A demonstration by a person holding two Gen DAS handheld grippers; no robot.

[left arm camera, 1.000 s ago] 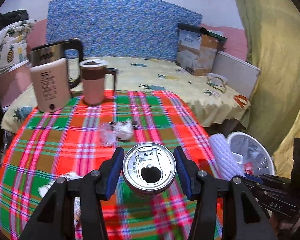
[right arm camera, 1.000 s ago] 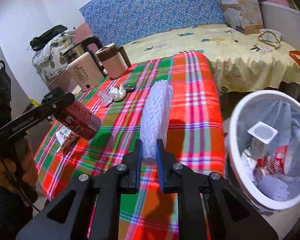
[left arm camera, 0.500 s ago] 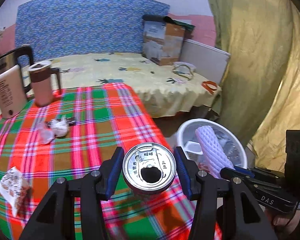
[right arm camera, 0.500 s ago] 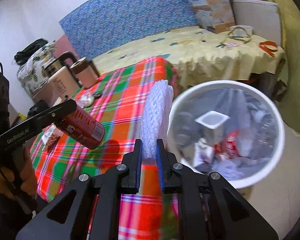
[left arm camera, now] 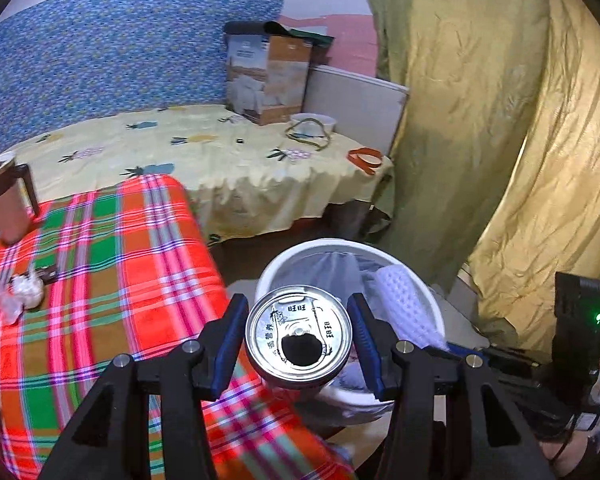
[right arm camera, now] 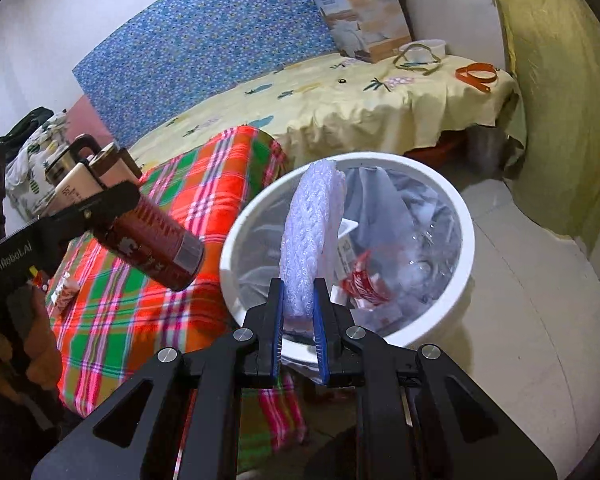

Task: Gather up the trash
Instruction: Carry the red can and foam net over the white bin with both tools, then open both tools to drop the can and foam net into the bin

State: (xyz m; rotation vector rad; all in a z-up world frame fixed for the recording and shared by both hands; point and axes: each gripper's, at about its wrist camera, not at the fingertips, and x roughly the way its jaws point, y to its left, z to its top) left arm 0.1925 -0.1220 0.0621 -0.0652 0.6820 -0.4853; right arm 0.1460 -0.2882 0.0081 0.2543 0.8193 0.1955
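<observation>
Two grippers, one item each: the left gripper point(left arm camera: 298, 340) has its jaws pinching one red can point(right arm camera: 156, 242) at the worktop's point(left arm camera: 112, 280) edge; the right gripper point(right arm camera: 299, 320) pinches one white foam net point(right arm camera: 310, 236) over the single white bin point(right arm camera: 466, 248) (contents jumbled, hard to count).

The can point(left arm camera: 299, 343) shows only its lid in the left wrist view; its body is hidden behind it. There the foam net point(left arm camera: 404, 308) is partly covered by the left claw's finger point(left arm camera: 366, 344). The mug point(left arm camera: 4, 200) at the far left of the desk point(left arm camera: 112, 248) is close to the edge, the kettle cut off. The nearest plaid blurs. In the bin point(right arm camera: 452, 280), the trash under the liner is too jumbled to name.
</observation>
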